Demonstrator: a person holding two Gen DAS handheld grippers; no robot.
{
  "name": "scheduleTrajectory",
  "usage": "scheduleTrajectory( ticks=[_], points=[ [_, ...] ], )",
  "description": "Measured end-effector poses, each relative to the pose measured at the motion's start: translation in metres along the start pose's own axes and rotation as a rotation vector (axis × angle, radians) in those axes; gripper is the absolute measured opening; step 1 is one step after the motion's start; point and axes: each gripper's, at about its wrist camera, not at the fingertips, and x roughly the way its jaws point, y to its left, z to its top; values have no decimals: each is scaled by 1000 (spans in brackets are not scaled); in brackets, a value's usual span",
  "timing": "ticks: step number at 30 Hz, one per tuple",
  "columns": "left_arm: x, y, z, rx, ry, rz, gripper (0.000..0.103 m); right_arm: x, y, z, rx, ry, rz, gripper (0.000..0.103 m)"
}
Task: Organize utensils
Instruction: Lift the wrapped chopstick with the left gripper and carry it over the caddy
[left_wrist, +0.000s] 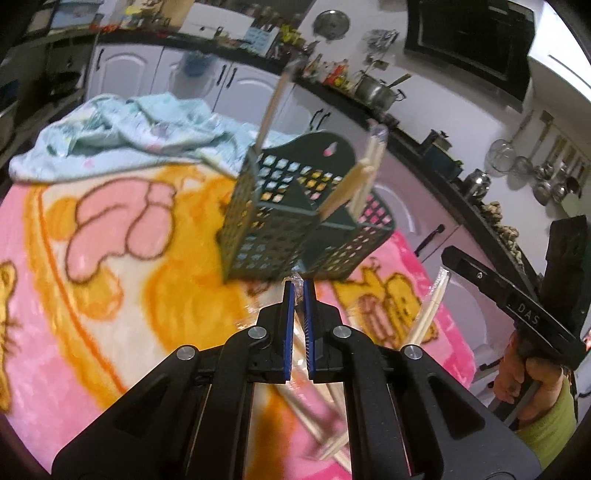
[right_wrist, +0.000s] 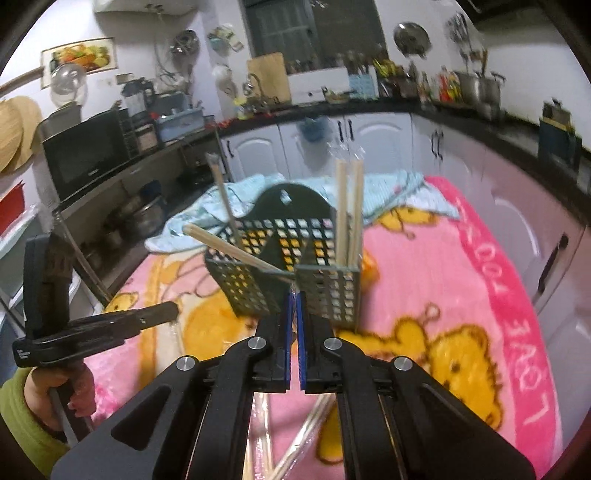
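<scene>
The left gripper is held pointing forward and downward, its blue-lined jaws drawn nearly together on a clear-wrapped chopstick pair. The right gripper is angled likewise, jaws pressed close (a sliver of wrapper is seen between them). Each handle is gripped by a green-sleeved hand.

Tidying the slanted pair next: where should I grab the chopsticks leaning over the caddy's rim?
Probably the free end of the leaning chopsticks jutting past the caddy rim, from above, jaws across the pair; the lower end sits inside.
</scene>
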Motion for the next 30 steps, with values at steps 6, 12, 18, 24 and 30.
scheduleTrajectory(
  ticks=[6, 12, 18, 24, 30],
  points=[
    [-8, -21, 8, 47, -20, -25, 2, -16, 13, 10, -34, -43, 29, 3],
    [-17, -37, 18, 75, -46, -48, 2, -27, 22, 17, -60, -64, 30, 3],
    [-23, -54, 27, 105, -65, -69, 2, -37, 28, 22, -80, -86, 32, 3],
    [-31, -71, 38, 142, -90, -93, 2, -48, 31, 30, -93, -113, 31, 3],
    [-41, -88, 55, 165, -124, -114, 2, -60, 32, 43, -103, -145, 16, 3]
  ],
)
